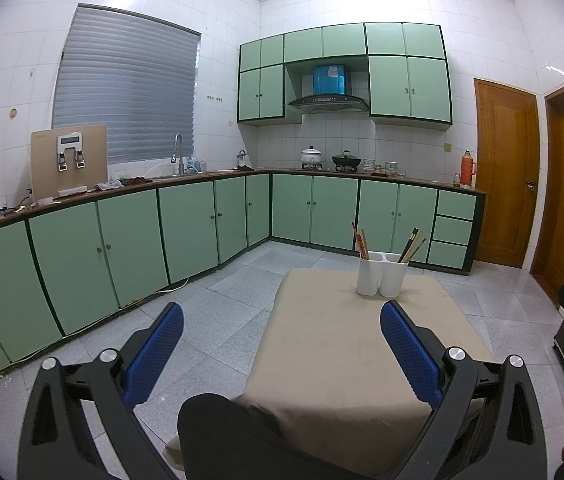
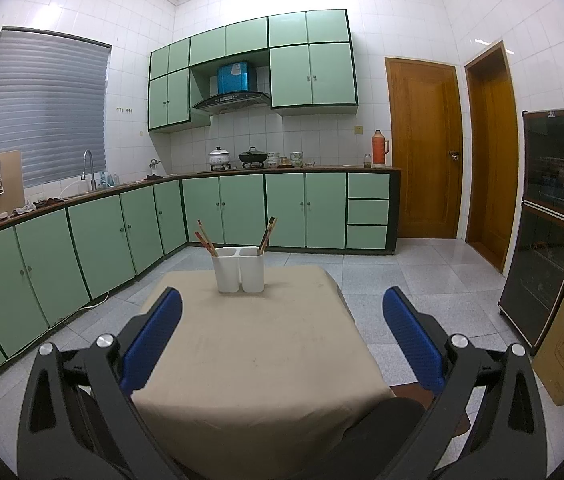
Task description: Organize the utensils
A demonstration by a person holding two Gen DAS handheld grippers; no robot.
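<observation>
1. On the far half of a small table (image 2: 250, 352) covered with a beige cloth stands a white two-part holder (image 2: 238, 269), its two tubs touching side by side.
2. The left tub holds red and pale chopsticks (image 2: 204, 237) that lean out to the left; the right tub holds dark chopsticks (image 2: 268, 234) that lean to the right.
3. The left gripper (image 1: 282, 330) is wide open with nothing between its blue fingers (image 1: 154, 354); it hangs over the near left edge of the table, well short of the holder (image 1: 381, 274).
4. The right gripper (image 2: 282, 320) is also spread wide and empty, set over the near part of the table, apart from the holder.
5. The person's dark-clothed knee (image 1: 226, 432) shows just under the near table edge.
6. Behind the table, green cabinets (image 2: 122, 236) run along the tiled walls, with pots (image 2: 238, 158) on the stove and two wooden doors (image 2: 425, 148) to the right.
</observation>
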